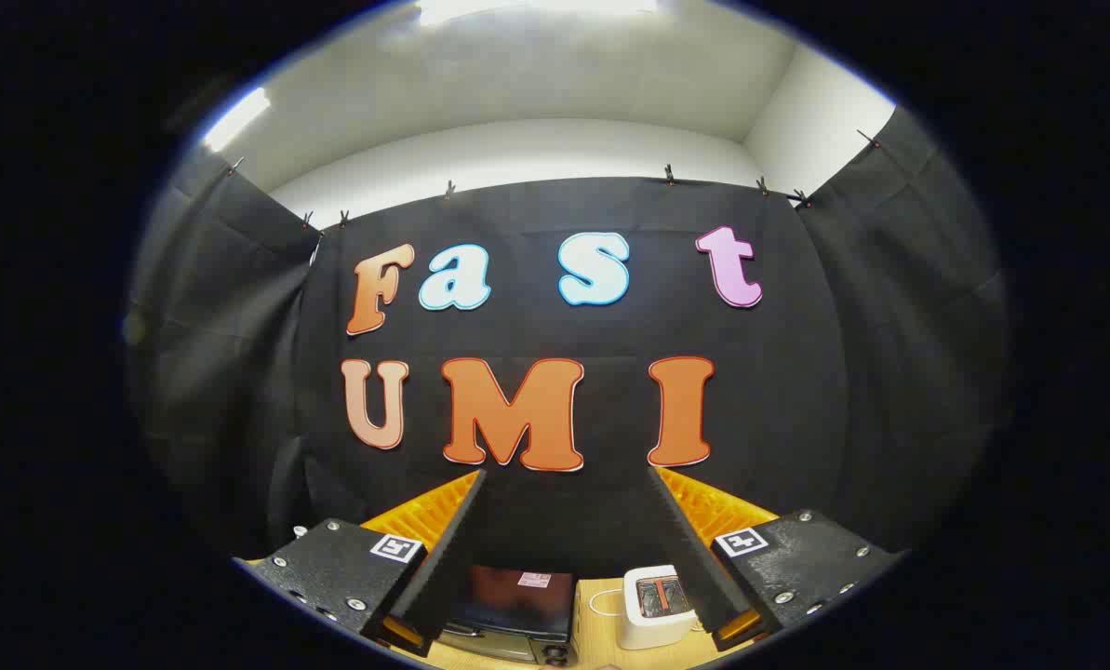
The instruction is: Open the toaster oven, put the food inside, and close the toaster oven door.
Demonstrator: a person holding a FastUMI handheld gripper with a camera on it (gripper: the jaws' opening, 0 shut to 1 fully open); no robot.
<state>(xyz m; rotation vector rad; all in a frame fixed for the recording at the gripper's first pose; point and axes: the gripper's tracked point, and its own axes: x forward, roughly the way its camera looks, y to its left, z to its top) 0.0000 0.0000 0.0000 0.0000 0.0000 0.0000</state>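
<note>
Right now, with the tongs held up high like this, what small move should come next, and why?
Probably tip the tongs down toward the oven. They stand open and empty, aimed at the booth wall, while the oven sits low between the fingers, beside the white toaster on the table. Its door and handle can't be made out from here.

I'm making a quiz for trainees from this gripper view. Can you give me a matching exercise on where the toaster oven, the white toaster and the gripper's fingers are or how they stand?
Things:
1. toaster oven
2. white toaster
3. gripper
4. table

Places or states:
A. pale, two slots on top, beside the right finger
B. wooden surface under both appliances
C. fingers spread wide, holding nothing
D. dark box low between the fingers, beside the left one

Pairs: 1-D, 2-A, 3-C, 4-B
</note>
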